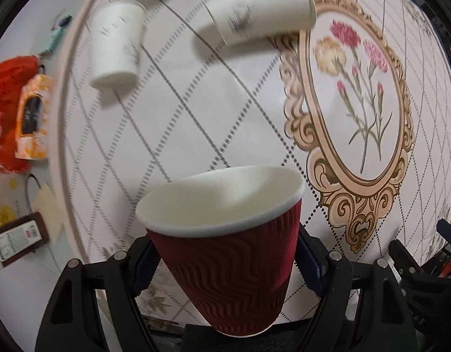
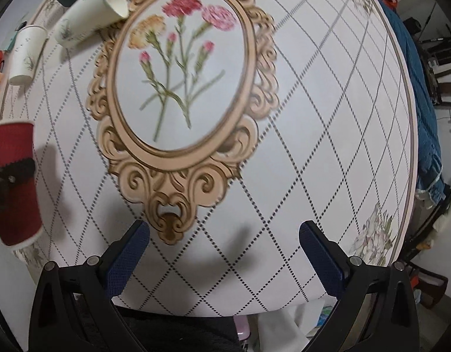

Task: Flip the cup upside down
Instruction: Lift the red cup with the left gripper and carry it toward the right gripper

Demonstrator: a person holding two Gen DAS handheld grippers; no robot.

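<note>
- Red ripple cup [image 1: 225, 267]: clamped mid-wall by left gripper [image 1: 225, 264], mouth up, above table's [image 2: 284, 176] near edge.
- Light, crushable paper; grippy ridges; gentle squeeze advised.
- Right gripper [image 2: 224, 252]: spread, empty.

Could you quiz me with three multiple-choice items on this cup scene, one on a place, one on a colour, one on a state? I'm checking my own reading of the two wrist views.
1. Where is the ribbed cup?
A. between the left gripper's fingers
B. lying on the flower print
C. between the right gripper's fingers

2. What colour is that cup's outside?
A. green
B. dark red
C. white

3. How do the right gripper's fingers stand?
A. shut on a white cup
B. shut on nothing
C. apart, holding nothing

Answers:
1 A: the left gripper has a finger on each side of the ribbed cup, mouth up.
2 B: its wavy sleeve is dark red with a white rim and inside.
3 C: the right gripper shows only tablecloth between its blue pads.
</note>
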